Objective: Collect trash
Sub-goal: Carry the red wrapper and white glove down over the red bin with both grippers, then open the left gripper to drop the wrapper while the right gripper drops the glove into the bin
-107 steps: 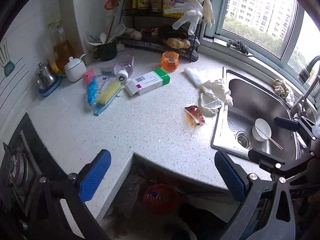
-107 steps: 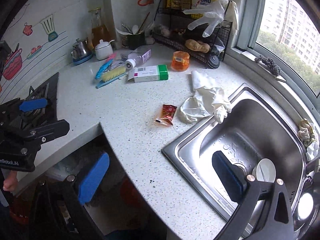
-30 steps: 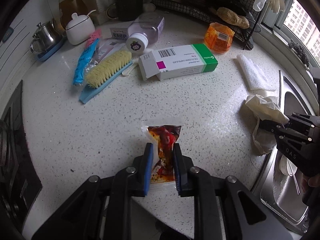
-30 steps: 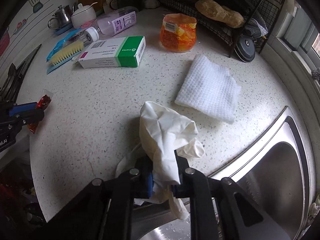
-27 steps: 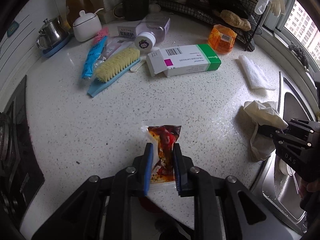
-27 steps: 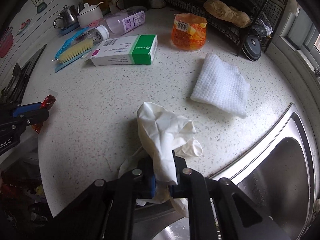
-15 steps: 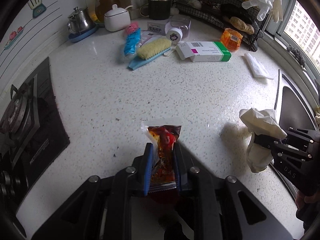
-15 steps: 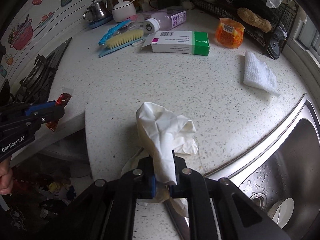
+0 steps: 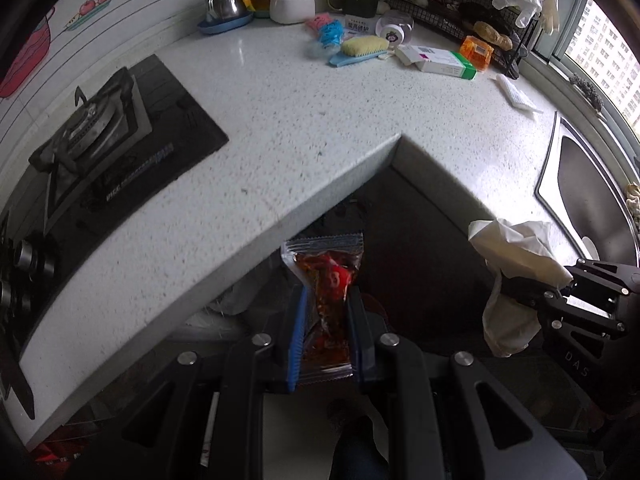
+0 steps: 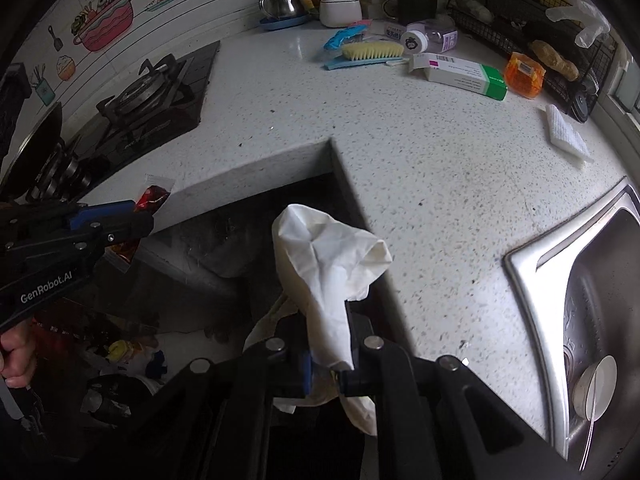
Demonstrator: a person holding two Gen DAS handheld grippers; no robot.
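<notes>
A: What does each claw hold?

B: The left claw [image 9: 323,322] is clenched on a red sauce packet [image 9: 329,284]. The right claw [image 10: 325,354] is clenched on a crumpled white glove [image 10: 325,264]. Both things hang in the air past the inner corner of the bench [image 9: 280,128], over the dark gap below.

A: Where is the bin?

B: I cannot see it clearly. In the right view there is rubbish on the floor [image 10: 120,360] at the lower left, so I think the bin is near there.

A: How to do the drop well?

B: In my opinion, bring each claw low over the bin before releasing. The glove is light and limp, it can catch on a finger. The packet looks oily, so keep it away from the bench edge.
</notes>
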